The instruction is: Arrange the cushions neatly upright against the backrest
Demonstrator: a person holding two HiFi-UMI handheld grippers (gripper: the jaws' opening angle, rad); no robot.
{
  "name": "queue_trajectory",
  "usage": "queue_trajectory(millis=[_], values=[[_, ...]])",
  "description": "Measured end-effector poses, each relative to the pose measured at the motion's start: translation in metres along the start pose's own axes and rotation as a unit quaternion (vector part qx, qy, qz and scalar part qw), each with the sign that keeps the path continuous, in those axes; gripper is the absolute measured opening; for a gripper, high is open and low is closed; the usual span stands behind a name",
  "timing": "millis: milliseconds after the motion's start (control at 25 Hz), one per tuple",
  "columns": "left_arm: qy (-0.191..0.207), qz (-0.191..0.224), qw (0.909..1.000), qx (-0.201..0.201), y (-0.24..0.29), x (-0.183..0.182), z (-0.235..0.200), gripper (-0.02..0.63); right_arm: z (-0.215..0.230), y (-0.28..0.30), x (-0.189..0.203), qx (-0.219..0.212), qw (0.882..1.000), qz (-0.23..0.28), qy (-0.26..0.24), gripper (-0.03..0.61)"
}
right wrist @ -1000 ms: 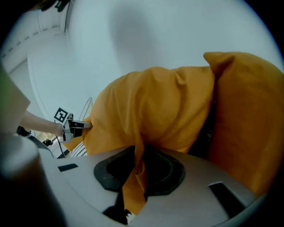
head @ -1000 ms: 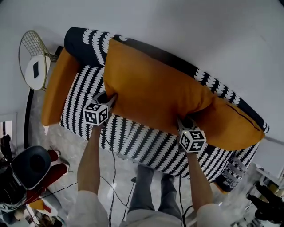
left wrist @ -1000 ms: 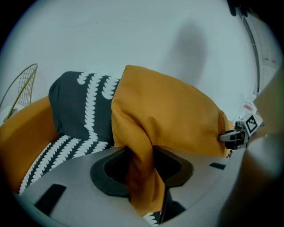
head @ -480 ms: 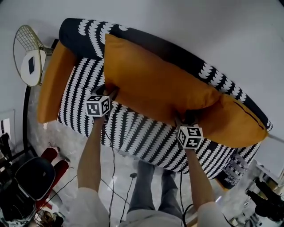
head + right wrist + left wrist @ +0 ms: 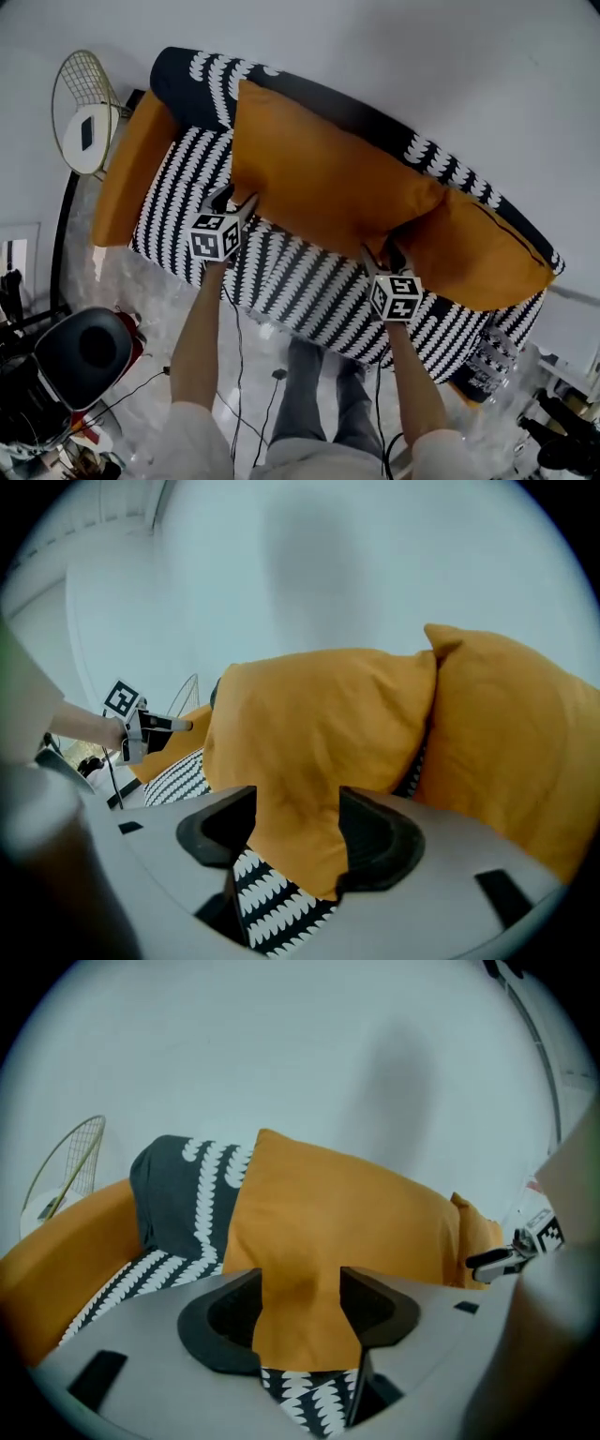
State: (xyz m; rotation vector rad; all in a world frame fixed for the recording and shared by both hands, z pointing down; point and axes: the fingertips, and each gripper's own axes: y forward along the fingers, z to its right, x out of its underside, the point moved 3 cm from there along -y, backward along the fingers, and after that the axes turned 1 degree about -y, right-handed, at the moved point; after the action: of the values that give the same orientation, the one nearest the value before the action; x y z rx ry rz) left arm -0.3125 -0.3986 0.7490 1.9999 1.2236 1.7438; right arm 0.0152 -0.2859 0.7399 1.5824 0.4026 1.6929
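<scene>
A large orange cushion (image 5: 328,178) leans upright against the patterned sofa's backrest (image 5: 375,117). A smaller orange cushion (image 5: 478,253) stands to its right, overlapping it. My left gripper (image 5: 232,200) is at the big cushion's lower left edge and my right gripper (image 5: 380,253) at its lower right corner. Both pairs of jaws have just been opening. In the left gripper view a fold of the cushion (image 5: 347,1213) still lies loosely inside the left gripper (image 5: 300,1279). The cushion's corner (image 5: 309,733) hangs within the right gripper (image 5: 296,803).
A third orange cushion (image 5: 131,169) lies along the sofa's left arm. A gold wire side table (image 5: 84,112) stands beyond that arm. A black round seat (image 5: 84,347) and cables (image 5: 239,375) are on the floor near my legs. Clutter fills the lower right corner.
Both grippers have let go of the big cushion's lower edge and drawn back a little toward me. The cushion stays leaning on the backrest.
</scene>
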Motion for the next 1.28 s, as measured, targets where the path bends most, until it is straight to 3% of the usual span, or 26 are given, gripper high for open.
queue_trajectory(millis=[80, 160, 200, 240, 520, 720, 880, 1080, 1280], values=[[0.012, 0.018, 0.9997, 0.011, -0.017, -0.016, 0.024, 0.204, -0.002, -0.019, -0.012, -0.007, 1.000, 0.013, -0.011, 0.241], [0.024, 0.040, 0.9988, 0.015, -0.038, -0.030, 0.052, 0.061, -0.001, -0.046, -0.024, -0.004, 0.999, 0.028, -0.027, 0.107], [0.028, 0.050, 0.9982, 0.019, -0.049, -0.037, 0.067, 0.049, -0.001, -0.060, -0.030, -0.004, 0.999, 0.035, -0.032, 0.045], [0.032, 0.058, 0.9975, 0.023, -0.058, -0.044, 0.080, 0.034, -0.001, -0.073, -0.037, -0.009, 0.999, 0.041, -0.032, 0.034], [0.050, 0.082, 0.9943, 0.046, -0.100, -0.071, 0.153, 0.031, 0.003, -0.136, -0.062, -0.029, 0.997, 0.073, -0.021, 0.028], [0.089, 0.112, 0.9869, 0.074, -0.136, -0.099, 0.207, 0.029, -0.013, -0.179, -0.100, -0.038, 0.991, 0.128, -0.029, 0.028], [0.110, 0.141, 0.9813, 0.072, -0.178, -0.126, 0.255, 0.029, -0.026, -0.231, -0.137, -0.040, 0.981, 0.178, -0.059, 0.028], [0.114, 0.163, 0.9774, 0.070, -0.241, -0.120, 0.333, 0.029, -0.026, -0.323, -0.144, -0.039, 0.971, 0.221, -0.081, 0.028], [0.131, 0.176, 0.9725, 0.079, -0.291, -0.101, 0.402, 0.029, -0.020, -0.404, -0.125, -0.033, 0.964, 0.248, -0.084, 0.028]])
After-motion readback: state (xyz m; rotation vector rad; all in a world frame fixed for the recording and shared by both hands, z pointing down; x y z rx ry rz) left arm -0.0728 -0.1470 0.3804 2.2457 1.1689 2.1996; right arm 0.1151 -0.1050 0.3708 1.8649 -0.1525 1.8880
